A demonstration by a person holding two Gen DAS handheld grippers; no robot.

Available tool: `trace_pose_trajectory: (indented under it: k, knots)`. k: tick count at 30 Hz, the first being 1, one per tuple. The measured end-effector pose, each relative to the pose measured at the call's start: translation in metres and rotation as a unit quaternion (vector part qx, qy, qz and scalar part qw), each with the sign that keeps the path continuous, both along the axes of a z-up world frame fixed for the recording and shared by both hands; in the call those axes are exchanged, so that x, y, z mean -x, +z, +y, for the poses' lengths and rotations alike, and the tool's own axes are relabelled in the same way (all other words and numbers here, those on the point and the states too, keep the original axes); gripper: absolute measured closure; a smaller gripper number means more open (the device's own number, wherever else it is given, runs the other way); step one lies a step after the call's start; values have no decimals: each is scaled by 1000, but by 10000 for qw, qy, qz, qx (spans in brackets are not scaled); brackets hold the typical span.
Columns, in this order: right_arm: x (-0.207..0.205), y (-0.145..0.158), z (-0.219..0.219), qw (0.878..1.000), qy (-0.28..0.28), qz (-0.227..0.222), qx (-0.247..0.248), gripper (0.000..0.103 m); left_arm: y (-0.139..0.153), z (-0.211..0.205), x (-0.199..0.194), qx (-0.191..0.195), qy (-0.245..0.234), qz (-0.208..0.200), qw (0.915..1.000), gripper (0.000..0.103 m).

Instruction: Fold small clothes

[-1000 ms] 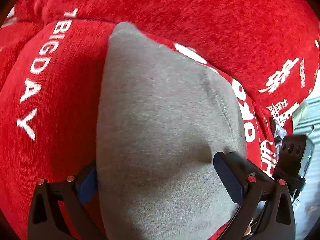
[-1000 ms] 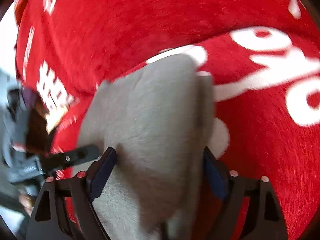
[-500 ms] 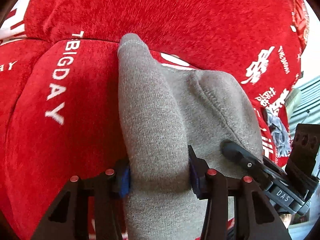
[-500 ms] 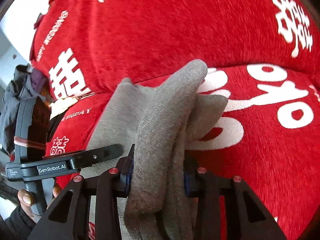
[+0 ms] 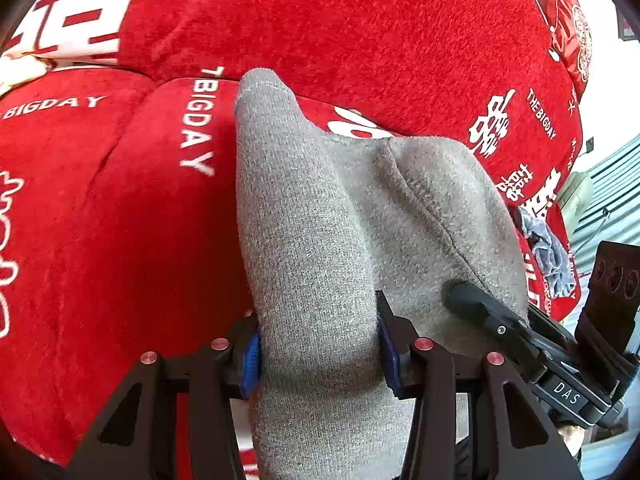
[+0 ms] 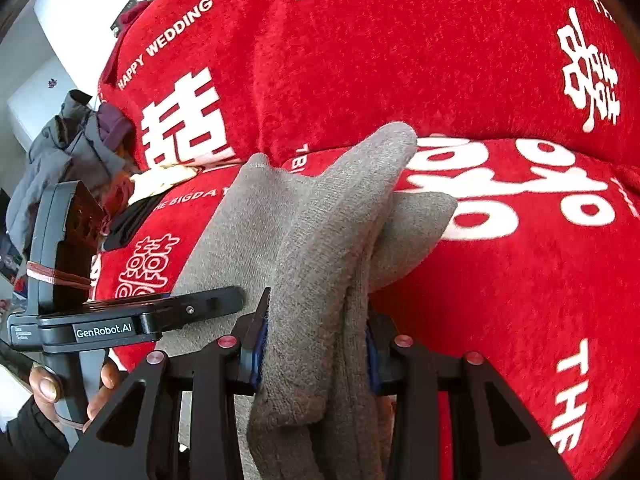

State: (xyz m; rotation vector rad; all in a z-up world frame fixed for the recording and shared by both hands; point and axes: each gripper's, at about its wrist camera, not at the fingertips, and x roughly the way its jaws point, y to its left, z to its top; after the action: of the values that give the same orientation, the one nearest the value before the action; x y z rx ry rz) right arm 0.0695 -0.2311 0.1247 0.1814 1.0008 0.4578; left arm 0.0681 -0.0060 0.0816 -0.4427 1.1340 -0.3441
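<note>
The lower end of a grey knit garment [image 5: 320, 260] runs out of frame beneath both cameras, so its full shape cannot be made out. The left gripper [image 5: 318, 354] is clamped on a bunched fold of it, blue pads pressing the cloth from either side; the right gripper [image 6: 314, 340] pinches another thick, doubled fold the same way. Both sets of jaws closed onto the cloth within the last second. Ahead of each gripper the fabric rises in a rounded, tapering ridge, fuzzy and soft, with a stitched seam curving to the right of the left gripper. Beyond the garment lies a plush red cover [image 5: 360, 32] printed with white lettering. A hand [image 6: 60, 396], partly cut off, grips the left tool's handle at the lower left of the right view.
</note>
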Motion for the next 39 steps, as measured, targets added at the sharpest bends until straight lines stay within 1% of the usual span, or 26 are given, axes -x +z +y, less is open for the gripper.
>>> trace_pose_trajectory:
  k: [5, 9, 12, 14, 15, 16, 17, 18, 19, 21, 22, 24, 26, 28, 30, 31, 34, 37, 39]
  knots:
    - [17, -11, 15, 10000, 65, 57, 31, 62, -7, 12, 20, -156, 60, -26, 9999, 54]
    - [24, -29, 22, 9997, 114, 197, 118, 62, -25, 19, 30, -238, 172, 83, 9995, 54]
    - [27, -42, 19, 9995, 47, 240, 201, 62, -37, 23, 36, -322, 240, 53, 9992, 54]
    - [27, -48, 12, 9994, -12, 317, 104, 62, -40, 25, 40, -343, 284, 0, 9990, 53]
    - [27, -50, 10, 9993, -28, 376, 72, 62, -41, 25, 41, -365, 303, -9, 9989, 46]
    - [26, -54, 6, 9990, -54, 444, 72, 59, -43, 25, 43, -471, 338, -7, 9983, 35]
    - [26, -57, 4, 9987, -83, 498, 80, 58, -45, 25, 44, -596, 375, -9, 9975, 29]
    - [26, -60, 2, 9983, -119, 568, 81, 50, -45, 25, 45, -742, 429, -35, 9963, 19]
    - [25, -63, -1, 9978, -193, 621, 126, 45, -46, 25, 48, -877, 480, -87, 9950, 14]
    - [26, -66, -5, 9973, -270, 647, 195, 39, -48, 26, 51, -964, 502, -124, 9940, 11]
    - [26, -66, -7, 9972, -293, 654, 200, 35, -49, 27, 51, -944, 495, -103, 9943, 11]
    - [28, -64, -12, 9969, -371, 658, 239, 34, -50, 30, 52, -890, 506, -53, 9947, 11]
    - [31, -56, -15, 9970, -445, 554, 315, 34, -47, 33, 55, -928, 557, -37, 9941, 11]
    - [39, -43, -14, 9975, -425, 319, 464, 34, -40, 36, 59, -1076, 630, -119, 9921, 11]
    - [50, -28, -7, 9976, -272, 11, 639, 34, -32, 37, 65, -1237, 674, -252, 9897, 11]
    - [59, -19, 0, 9973, -89, -176, 713, 34, -28, 38, 68, -1307, 692, -294, 9886, 11]
    - [78, -8, 18, 9945, 342, -518, 847, 34, -21, 43, 75, -1418, 799, -345, 9861, 11]
    - [95, -12, 38, 9892, 795, -680, 1025, 33, -21, 51, 83, -1413, 934, -306, 9851, 11]
    - [103, -24, 48, 9855, 1012, -648, 1198, 33, -29, 53, 87, -1366, 964, -173, 9858, 11]
